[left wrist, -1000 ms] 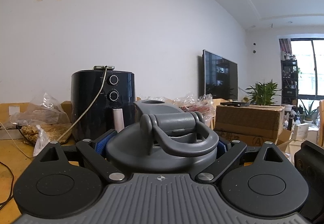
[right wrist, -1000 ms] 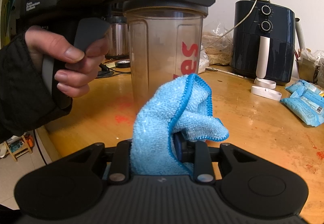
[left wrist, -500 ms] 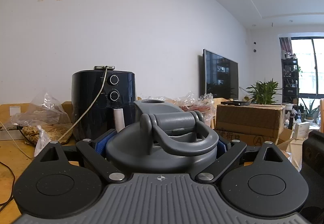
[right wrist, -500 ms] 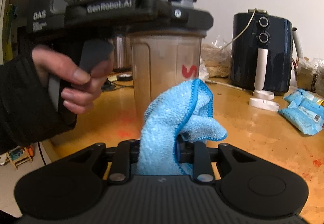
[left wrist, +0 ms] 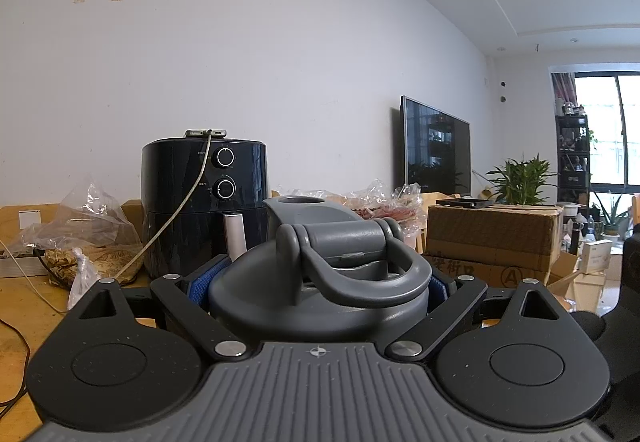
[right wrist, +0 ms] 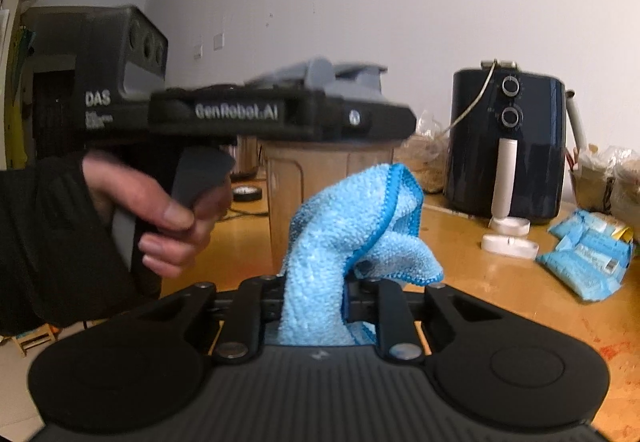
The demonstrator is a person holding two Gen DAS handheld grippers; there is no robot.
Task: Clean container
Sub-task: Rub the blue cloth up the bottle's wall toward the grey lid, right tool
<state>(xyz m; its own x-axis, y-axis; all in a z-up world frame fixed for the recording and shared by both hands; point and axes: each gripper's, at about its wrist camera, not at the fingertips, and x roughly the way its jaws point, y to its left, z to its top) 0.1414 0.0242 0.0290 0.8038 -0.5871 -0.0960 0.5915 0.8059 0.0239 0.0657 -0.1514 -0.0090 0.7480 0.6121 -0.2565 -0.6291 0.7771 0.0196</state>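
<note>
The left gripper jaws hold the bottle lid tight, so the right gripper jaws, just closing tight on the blue cloth, should rub the cup wall ahead.

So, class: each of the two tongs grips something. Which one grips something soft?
The right tongs: they pinch the blue cloth. The left tongs clamp the container's hard grey lid.

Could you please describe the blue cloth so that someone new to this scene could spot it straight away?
Start at the black air fryer by the white wall, then come forward over the wooden table to the right gripper. The cloth is pinched in its shut jaws: fluffy light blue with darker blue edging, the only fabric among hard plastic things.
</note>
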